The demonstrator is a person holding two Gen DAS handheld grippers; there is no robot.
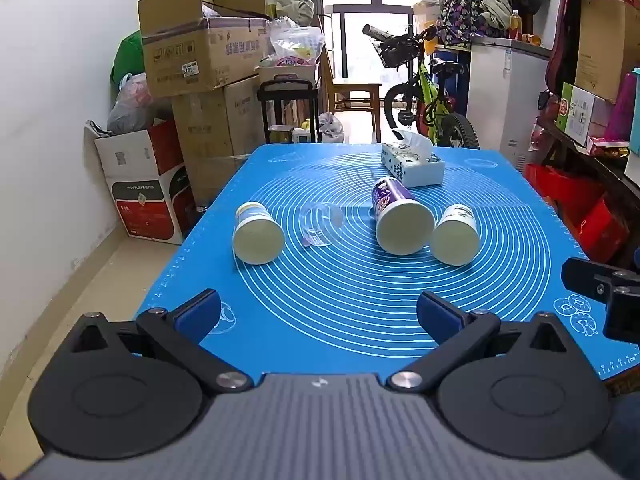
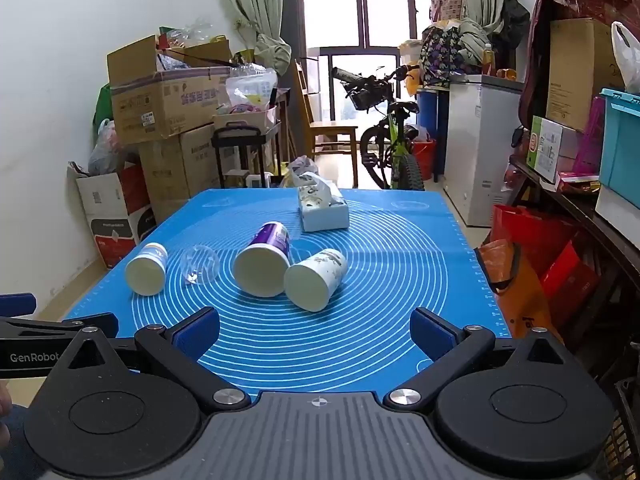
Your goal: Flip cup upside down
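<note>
Several cups lie on their sides on the blue mat (image 1: 352, 304), mouths towards me: a small paper cup (image 1: 258, 236) at the left, a clear plastic cup (image 1: 322, 224), a purple paper cup (image 1: 400, 216), and a white printed cup (image 1: 456, 236) at the right. The right wrist view shows the same row: small cup (image 2: 146, 268), clear cup (image 2: 200, 264), purple cup (image 2: 264, 260), white printed cup (image 2: 316, 278). My left gripper (image 1: 320, 316) is open and empty, short of the cups. My right gripper (image 2: 316, 330) is open and empty, just short of the white printed cup.
A tissue box (image 1: 414, 162) stands behind the cups near the mat's far edge. Cardboard boxes (image 1: 192, 60) are stacked by the left wall. A bicycle (image 1: 432, 100) and a white freezer (image 1: 504, 92) stand beyond the table. Shelves with boxes (image 2: 572, 152) run along the right.
</note>
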